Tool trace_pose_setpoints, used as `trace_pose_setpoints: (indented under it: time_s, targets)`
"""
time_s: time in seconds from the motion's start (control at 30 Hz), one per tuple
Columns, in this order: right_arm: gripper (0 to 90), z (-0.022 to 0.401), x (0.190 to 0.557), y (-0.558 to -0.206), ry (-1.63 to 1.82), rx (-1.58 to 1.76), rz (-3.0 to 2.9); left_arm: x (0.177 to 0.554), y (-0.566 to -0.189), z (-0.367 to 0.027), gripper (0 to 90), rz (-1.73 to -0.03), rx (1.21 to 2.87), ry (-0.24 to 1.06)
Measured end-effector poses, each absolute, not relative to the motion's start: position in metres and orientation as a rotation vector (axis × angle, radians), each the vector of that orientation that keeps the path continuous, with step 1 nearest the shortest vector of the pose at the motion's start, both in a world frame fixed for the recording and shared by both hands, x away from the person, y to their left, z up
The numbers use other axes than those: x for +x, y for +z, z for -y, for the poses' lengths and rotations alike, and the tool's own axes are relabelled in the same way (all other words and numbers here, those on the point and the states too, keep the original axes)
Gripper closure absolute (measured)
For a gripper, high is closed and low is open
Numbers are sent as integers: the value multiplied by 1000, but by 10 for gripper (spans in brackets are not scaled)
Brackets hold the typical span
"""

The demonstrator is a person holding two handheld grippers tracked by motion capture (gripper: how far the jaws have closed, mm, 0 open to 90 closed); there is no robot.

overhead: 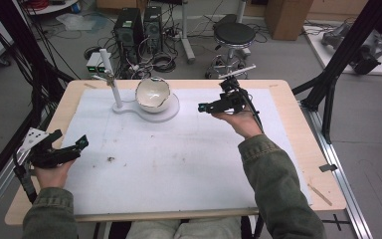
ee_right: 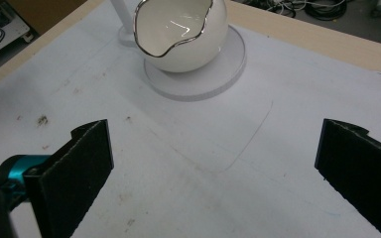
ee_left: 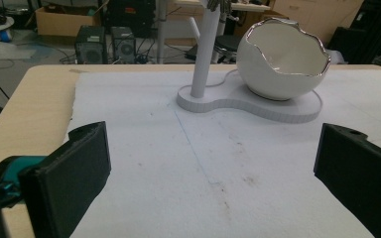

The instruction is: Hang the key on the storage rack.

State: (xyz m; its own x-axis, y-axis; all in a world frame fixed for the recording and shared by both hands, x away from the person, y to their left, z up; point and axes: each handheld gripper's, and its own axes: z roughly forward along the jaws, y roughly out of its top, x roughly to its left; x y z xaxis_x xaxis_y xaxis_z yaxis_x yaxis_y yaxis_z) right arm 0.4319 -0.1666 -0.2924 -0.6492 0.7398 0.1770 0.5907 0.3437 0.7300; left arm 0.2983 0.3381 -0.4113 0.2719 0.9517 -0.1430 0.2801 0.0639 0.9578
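Note:
A white egg-shaped bowl (overhead: 152,93) with a jagged silver rim sits on a white stand base (overhead: 171,112) at the back of the mat; an upright white post (overhead: 110,79) rises from the base's left end. The bowl (ee_left: 283,59) looks empty in the left gripper view, as does the bowl (ee_right: 181,32) in the right gripper view. My left gripper (overhead: 72,144) is open at the table's left edge, nothing between its jaws. To the right of the bowl, my right gripper (overhead: 204,107) is held open, jaws toward the bowl and holding nothing.
A white mat (overhead: 179,159) covers most of the wooden table (overhead: 298,124), with small dark crumbs (overhead: 110,159) left of centre. Beyond the table stand a stool (overhead: 234,37), computer towers (overhead: 129,30) and cables on the floor. Black frame struts (overhead: 343,55) rise at right.

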Motion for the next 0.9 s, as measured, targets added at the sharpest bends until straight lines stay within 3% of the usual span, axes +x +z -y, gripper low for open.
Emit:
trace_pose_setpoints:
  time_s: [0.9]
  targets:
    - [6, 217, 406, -331, 1132, 1289, -2325, 299, -413, -337, 17, -1223, 1470, 763]
